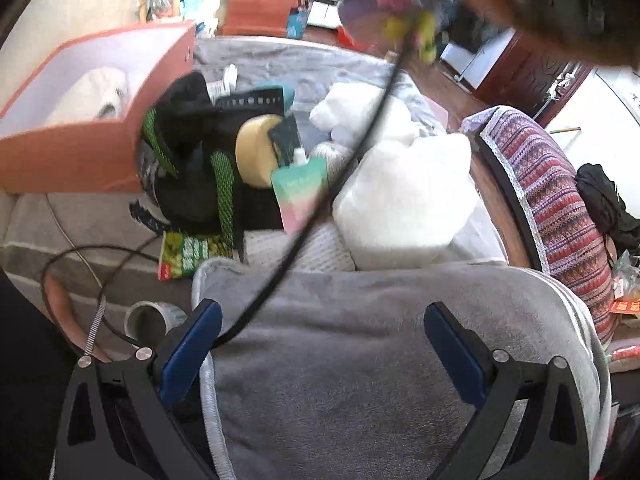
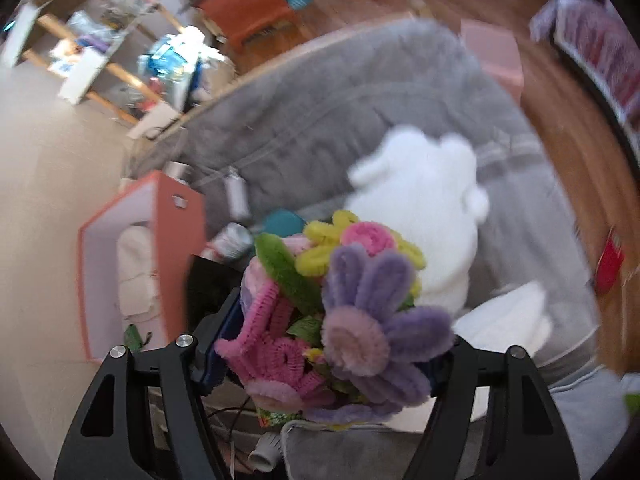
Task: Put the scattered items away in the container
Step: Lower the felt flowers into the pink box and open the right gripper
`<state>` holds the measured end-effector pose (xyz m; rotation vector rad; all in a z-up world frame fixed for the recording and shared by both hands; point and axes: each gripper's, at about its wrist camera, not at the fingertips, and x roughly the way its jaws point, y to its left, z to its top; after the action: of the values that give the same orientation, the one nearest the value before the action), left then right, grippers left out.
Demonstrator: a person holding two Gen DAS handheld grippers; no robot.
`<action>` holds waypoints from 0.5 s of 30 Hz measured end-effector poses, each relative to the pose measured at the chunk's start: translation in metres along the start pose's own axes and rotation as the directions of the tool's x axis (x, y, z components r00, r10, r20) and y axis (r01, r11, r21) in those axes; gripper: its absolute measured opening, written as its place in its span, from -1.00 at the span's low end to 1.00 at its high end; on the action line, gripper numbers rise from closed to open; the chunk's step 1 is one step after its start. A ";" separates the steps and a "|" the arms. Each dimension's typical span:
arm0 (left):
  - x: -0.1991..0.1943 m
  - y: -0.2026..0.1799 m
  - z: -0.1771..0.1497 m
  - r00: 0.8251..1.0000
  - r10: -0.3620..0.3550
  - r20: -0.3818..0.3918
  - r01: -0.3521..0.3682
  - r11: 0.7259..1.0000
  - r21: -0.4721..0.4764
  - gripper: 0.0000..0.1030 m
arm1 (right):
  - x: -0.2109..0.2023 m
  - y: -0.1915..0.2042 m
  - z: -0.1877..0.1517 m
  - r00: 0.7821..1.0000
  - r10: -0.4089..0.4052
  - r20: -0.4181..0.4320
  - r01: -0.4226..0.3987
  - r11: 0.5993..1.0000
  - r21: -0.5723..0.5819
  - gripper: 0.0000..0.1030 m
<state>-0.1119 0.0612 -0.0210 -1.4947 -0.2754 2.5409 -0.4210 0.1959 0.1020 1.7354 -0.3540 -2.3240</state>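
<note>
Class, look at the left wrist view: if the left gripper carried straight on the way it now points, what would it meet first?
Most likely the grey blanket, which fills the space between and ahead of the left gripper's open fingers. A black cable crosses near the left finger, though its depth is unclear.

Wooden floor (image 2: pixel 560 128), cluttered shelving (image 2: pixel 100 52)

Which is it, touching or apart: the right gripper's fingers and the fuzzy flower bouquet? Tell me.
Touching. The right wrist view shows the flower bouquet wedged between the right gripper, whose blue fingers press against its pink side.

Fuzzy pipe-cleaner flower bouquet (image 2: pixel 340 312), purple, pink, yellow, aloft beside open orange container (image 2: pixel 176 264).
</note>
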 end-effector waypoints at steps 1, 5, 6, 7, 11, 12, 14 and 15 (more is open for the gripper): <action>-0.004 -0.001 0.001 1.000 0.005 0.020 -0.006 1.000 0.007 0.98 | -0.013 0.017 0.002 1.000 -0.009 0.012 0.009 0.999 -0.035 0.39; -0.027 0.007 0.004 0.991 0.045 0.129 -0.045 0.999 -0.003 0.98 | -0.046 0.105 0.003 0.998 -0.022 0.051 0.032 0.981 -0.193 0.40; -0.034 0.013 0.005 0.985 0.052 0.163 -0.049 0.998 -0.026 0.98 | -0.051 0.129 0.002 0.998 -0.008 0.055 0.021 0.973 -0.232 0.40; -0.043 0.021 0.007 0.978 0.059 0.203 -0.048 0.997 -0.060 0.98 | -0.055 0.155 -0.001 0.998 0.019 0.055 -0.003 0.962 -0.272 0.42; -0.067 0.049 0.014 0.948 0.094 0.305 -0.043 0.985 -0.169 0.99 | -0.064 0.255 -0.019 0.984 0.179 0.021 -0.154 0.893 -0.423 0.63; -0.068 0.054 0.016 0.943 0.108 0.314 -0.050 0.981 -0.188 0.99 | -0.068 0.278 -0.025 0.980 0.196 0.034 -0.158 0.870 -0.467 0.64; -0.064 0.062 0.020 0.949 0.112 0.294 -0.051 0.976 -0.210 0.99 | -0.078 0.311 -0.037 0.972 0.220 0.087 -0.140 0.832 -0.536 0.67; -0.058 0.065 0.021 0.959 0.098 0.266 -0.041 0.976 -0.214 0.99 | -0.084 0.323 -0.040 0.966 0.232 0.111 -0.132 0.819 -0.558 0.74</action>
<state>-0.1061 -0.0170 0.0221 -1.2268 -0.5510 2.8533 -0.3489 -0.0859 0.2703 1.1696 0.1171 -2.1529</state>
